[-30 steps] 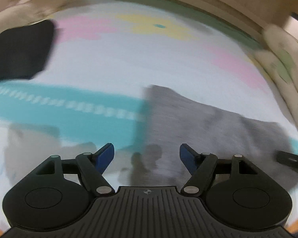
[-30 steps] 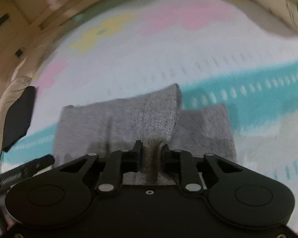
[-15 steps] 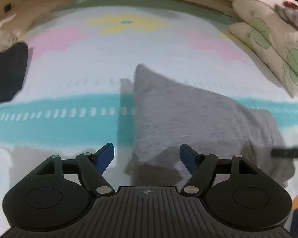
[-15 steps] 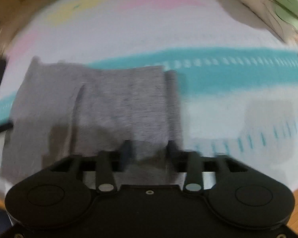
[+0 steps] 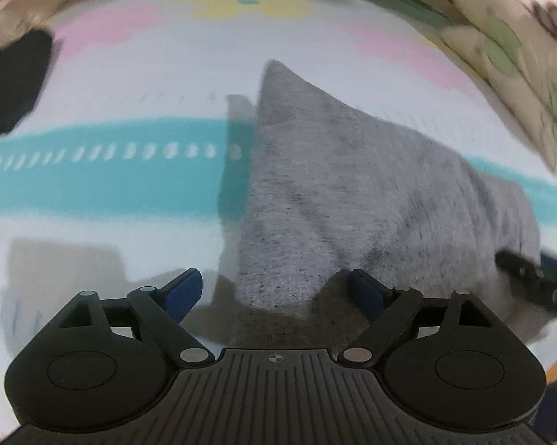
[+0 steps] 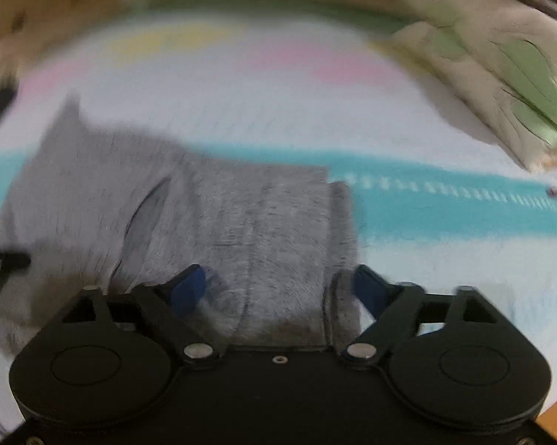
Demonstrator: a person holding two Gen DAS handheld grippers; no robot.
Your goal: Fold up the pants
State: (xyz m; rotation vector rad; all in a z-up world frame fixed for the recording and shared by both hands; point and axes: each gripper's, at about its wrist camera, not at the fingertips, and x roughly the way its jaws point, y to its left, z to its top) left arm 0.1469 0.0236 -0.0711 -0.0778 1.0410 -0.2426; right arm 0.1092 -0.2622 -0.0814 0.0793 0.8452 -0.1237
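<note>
The folded grey pants (image 6: pixel 219 222) lie flat on a pastel play mat (image 6: pixel 241 85) across its teal stripe (image 6: pixel 445 207), just ahead of the spread, empty right gripper (image 6: pixel 278 289) and the equally spread left gripper (image 5: pixel 274 289), with leaf-print pillows (image 6: pixel 501 59) far right.

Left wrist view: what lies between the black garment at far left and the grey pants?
Only bare mat, its teal stripe crossing the stretch between black garment and grey pants; seen in the left wrist view.
</note>
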